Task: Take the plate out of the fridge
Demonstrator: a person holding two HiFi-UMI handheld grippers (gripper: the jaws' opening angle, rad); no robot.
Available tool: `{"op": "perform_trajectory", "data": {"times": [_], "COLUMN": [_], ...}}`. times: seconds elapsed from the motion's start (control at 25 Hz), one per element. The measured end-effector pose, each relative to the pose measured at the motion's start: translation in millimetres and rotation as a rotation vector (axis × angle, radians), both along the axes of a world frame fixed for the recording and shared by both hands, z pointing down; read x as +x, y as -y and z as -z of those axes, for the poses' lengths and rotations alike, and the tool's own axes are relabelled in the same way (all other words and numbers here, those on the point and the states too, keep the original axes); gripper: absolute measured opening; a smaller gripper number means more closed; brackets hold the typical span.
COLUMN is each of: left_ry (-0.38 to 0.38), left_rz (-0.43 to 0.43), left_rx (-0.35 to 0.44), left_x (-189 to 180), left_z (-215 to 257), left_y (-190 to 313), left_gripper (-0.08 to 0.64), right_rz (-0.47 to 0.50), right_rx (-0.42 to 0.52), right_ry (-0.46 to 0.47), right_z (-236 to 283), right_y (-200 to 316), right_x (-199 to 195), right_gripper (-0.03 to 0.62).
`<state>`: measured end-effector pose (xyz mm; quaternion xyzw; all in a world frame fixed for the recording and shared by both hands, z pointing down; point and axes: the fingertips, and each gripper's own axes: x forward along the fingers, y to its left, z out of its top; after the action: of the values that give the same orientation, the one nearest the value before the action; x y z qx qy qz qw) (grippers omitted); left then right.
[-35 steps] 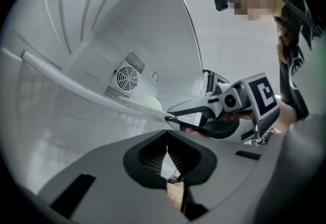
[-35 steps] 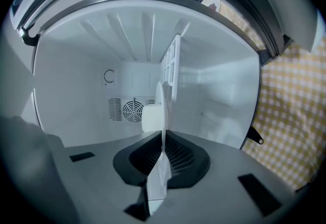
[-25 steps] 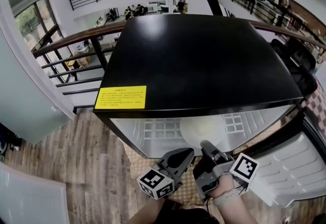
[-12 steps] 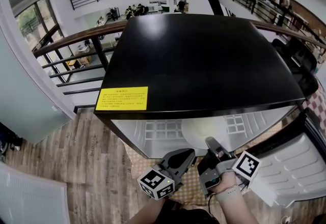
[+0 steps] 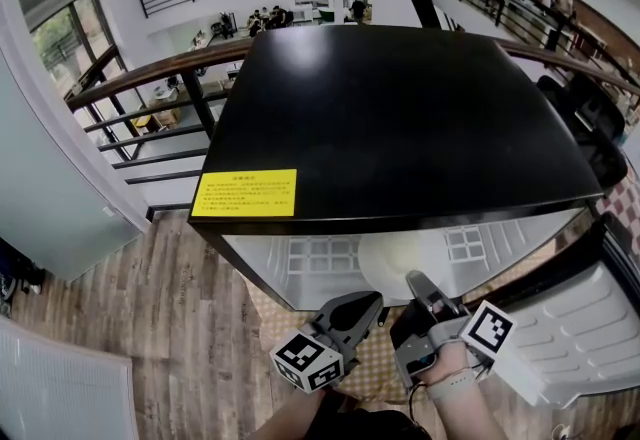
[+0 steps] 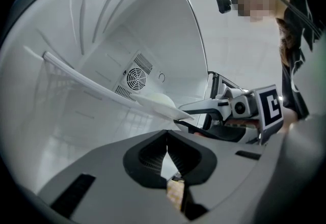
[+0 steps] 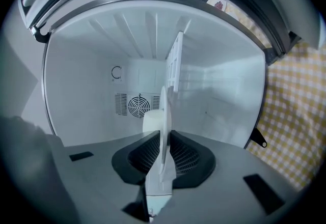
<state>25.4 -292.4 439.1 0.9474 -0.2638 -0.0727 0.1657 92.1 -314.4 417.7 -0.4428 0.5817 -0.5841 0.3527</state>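
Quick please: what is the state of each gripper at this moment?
Left gripper: closed, nothing between its jaws.
Right gripper: closed on the rim of the white plate.

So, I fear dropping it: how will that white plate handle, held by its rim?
The plate looks rigid and glossy, probably slippery and breakable. The right gripper pinches only its rim, so it may tilt; the pale lump could slide.

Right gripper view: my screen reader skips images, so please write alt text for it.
The right gripper is shut on the rim of a white plate, seen edge-on, with the open white fridge behind. A round fan grille sits on the back wall, and yellow checked flooring shows at right.
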Motion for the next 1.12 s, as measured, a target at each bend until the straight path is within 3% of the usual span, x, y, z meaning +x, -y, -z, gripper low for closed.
{"op": "perform_trajectory", "data": {"times": [0.6,1.12], "left_ry": [-0.001,0.008], "left_rz": [0.003,0.004], "left_rx": [-0.003,-0.012], "left_x": [0.3,-0.3], "left_z": [-1.4,-4.3], "left_y": [3.2,2.1], "left_gripper": [0.009,0.009], "right_rz": [-0.02,0.008], "right_rx": [0.023,0.07], "right_ry": [0.058,0.043], "right_z": [-4.2,-1.6], "right_y": [8.6,7.4], "right_x": [0.6,-2.6], "right_gripper": [0.048,0.049]}}
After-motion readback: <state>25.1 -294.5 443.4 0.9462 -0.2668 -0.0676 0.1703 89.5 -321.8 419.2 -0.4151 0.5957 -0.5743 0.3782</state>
